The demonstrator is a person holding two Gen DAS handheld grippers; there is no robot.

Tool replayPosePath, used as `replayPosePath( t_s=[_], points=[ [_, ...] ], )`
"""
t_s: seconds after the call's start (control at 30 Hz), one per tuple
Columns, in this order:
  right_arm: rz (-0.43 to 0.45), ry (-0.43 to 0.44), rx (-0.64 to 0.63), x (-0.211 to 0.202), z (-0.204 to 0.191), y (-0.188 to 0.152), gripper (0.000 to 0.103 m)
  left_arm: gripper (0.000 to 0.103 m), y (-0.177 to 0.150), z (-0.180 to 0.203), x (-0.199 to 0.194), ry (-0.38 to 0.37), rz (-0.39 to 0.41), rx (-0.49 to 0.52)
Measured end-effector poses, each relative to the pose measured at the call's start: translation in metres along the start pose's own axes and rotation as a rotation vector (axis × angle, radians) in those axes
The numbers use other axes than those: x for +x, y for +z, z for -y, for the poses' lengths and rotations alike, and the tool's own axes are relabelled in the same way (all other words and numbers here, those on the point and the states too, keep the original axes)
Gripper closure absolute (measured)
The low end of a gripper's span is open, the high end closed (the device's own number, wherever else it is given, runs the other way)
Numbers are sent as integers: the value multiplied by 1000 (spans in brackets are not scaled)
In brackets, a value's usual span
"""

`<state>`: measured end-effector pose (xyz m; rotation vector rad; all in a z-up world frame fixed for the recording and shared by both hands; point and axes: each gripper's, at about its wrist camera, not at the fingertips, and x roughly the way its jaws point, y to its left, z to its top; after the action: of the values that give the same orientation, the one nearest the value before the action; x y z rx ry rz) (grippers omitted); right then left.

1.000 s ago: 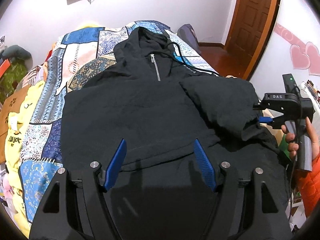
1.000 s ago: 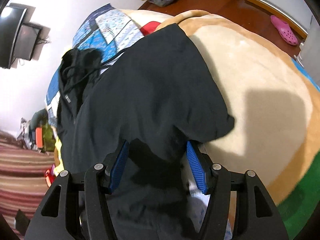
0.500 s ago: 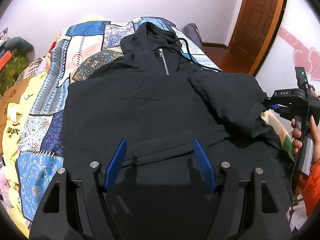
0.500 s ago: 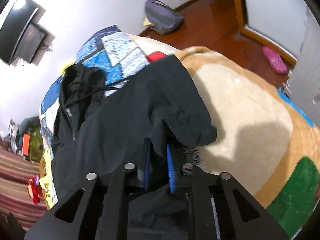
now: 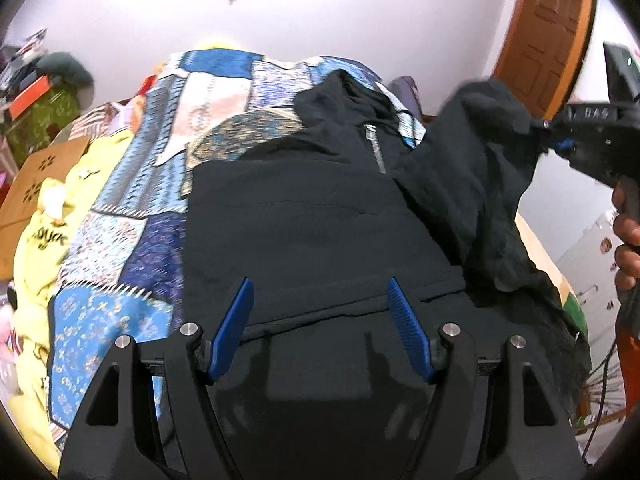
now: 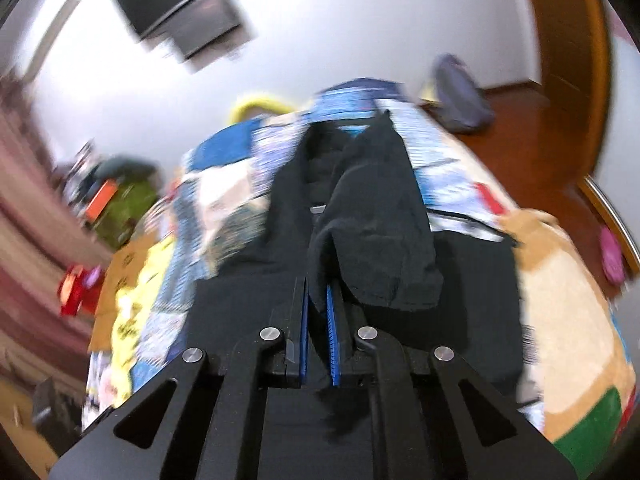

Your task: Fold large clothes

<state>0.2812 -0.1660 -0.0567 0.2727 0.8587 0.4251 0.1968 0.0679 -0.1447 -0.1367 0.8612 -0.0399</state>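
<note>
A black zip-neck hoodie [image 5: 312, 232] lies face up on the bed, hood towards the far wall. My left gripper [image 5: 320, 292] is open and empty, hovering over the hoodie's lower front. My right gripper [image 6: 317, 296] is shut on the hoodie's right sleeve [image 6: 380, 224] and holds it lifted above the garment's body. In the left wrist view the right gripper [image 5: 556, 140] shows at the far right with the raised sleeve [image 5: 472, 168] hanging from it.
A blue patchwork quilt [image 5: 132, 240] covers the bed. Yellow clothing [image 5: 44, 236] lies at the left edge. A tan plush blanket [image 6: 560, 300] lies at the right. A wooden door [image 5: 544, 36] and a bag on the floor [image 6: 460, 100] are at the far right.
My right gripper closed on the sleeve, then lifted it up and swung it towards the hoodie's middle. My left gripper stayed open over the hem.
</note>
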Motion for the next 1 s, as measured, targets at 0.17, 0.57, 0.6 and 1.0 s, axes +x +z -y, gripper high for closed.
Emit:
replayPosePath(
  t_s=[0.17, 0.57, 0.6, 1.0],
  points=[
    [-112, 60, -170, 39, -67, -23, 95, 35, -10, -36, -11, 30, -1, -64],
    [-463, 86, -374, 109, -121, -100, 86, 34, -50, -99, -14, 81, -68, -203],
    [-468, 84, -383, 106, -123, -100, 85, 34, -51, -98, -14, 82, -71, -206],
    [-196, -79, -516, 40, -102, -71, 52, 34, -34, -62, 2, -45, -99, -185]
  ],
)
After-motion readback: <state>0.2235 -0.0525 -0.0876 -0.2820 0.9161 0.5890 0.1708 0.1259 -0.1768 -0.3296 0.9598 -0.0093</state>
